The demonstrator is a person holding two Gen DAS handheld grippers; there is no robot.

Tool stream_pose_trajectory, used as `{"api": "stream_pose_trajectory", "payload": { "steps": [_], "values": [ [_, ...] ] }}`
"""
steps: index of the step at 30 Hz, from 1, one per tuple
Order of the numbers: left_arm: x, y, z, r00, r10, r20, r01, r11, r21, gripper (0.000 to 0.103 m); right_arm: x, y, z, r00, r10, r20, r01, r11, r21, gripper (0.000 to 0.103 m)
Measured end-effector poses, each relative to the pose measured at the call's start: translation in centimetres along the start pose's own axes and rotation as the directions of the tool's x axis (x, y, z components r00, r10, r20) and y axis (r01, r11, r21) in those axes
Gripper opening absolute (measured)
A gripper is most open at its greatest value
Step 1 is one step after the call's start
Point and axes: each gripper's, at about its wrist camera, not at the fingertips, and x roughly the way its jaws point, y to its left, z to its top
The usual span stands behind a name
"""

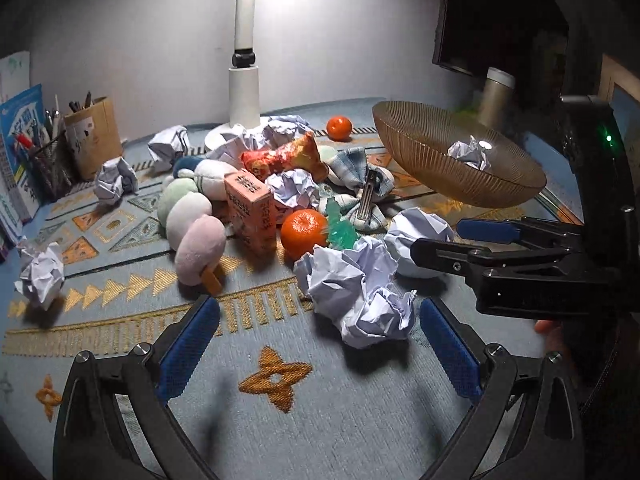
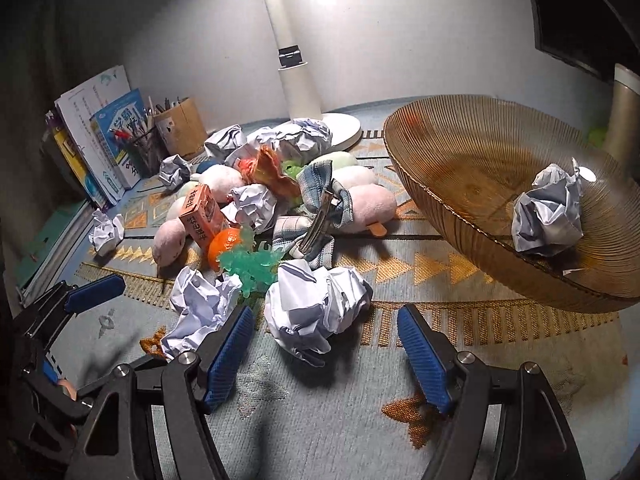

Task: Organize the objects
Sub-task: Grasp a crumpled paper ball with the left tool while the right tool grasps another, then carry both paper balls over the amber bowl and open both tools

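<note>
Only left wrist view shows far tangerine (image 1: 339, 127).

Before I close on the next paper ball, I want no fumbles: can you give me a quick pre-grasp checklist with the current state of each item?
1. Right gripper open: ok, jaws spread wide.
2. Crumpled paper ball lined up between its fingers: ok, just ahead of the tips, not yet enclosed.
3. Left gripper open and holding nothing: ok.
4. Neighbouring paper ball clear of the right gripper's left finger: not ok, it sits right against it.
5. Amber bowl has room: ok, only one paper ball inside.
6. Bowl resting stably: cannot tell, it looks tilted.
</note>
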Motion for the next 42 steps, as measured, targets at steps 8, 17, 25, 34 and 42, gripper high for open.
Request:
{"api": "stream_pose_trajectory", "payload": {
  "steps": [8,17,25,34,42],
  "values": [
    [1.8,-1.8,0.8,0.999,0.033,-0.038,-0.031,0.999,0.042,0.1,2.1,-0.5,1.1,0.996,0.047,-0.078,-0.046,0.999,0.017,0.063],
    [2.5,-1.7,0.7,0.999,-0.005,-0.052,0.006,1.0,0.024,0.049,1.9,-0.2,1.0,0.994,0.086,-0.067,-0.085,0.996,0.011,0.045],
    [-0.8,0.3,0.4,0.985,-0.13,0.116,0.139,0.988,-0.072,0.043,-1.3,0.0,0.0,0.995,0.097,0.037,-0.096,0.995,-0.016,0.044],
    [-1.8,-1.1,0.3,0.98,-0.113,0.163,0.118,0.993,-0.02,0.041,-5.2,-2.3,-2.1,0.997,0.026,0.078,-0.025,1.0,-0.007,0.044],
    [-7.0,-3.6,6.2,0.907,-0.263,0.329,0.268,0.963,0.032,0.04,-13.9,-5.9,0.5,0.965,-0.054,0.258,0.045,0.998,0.04,0.044]
  ]
}}
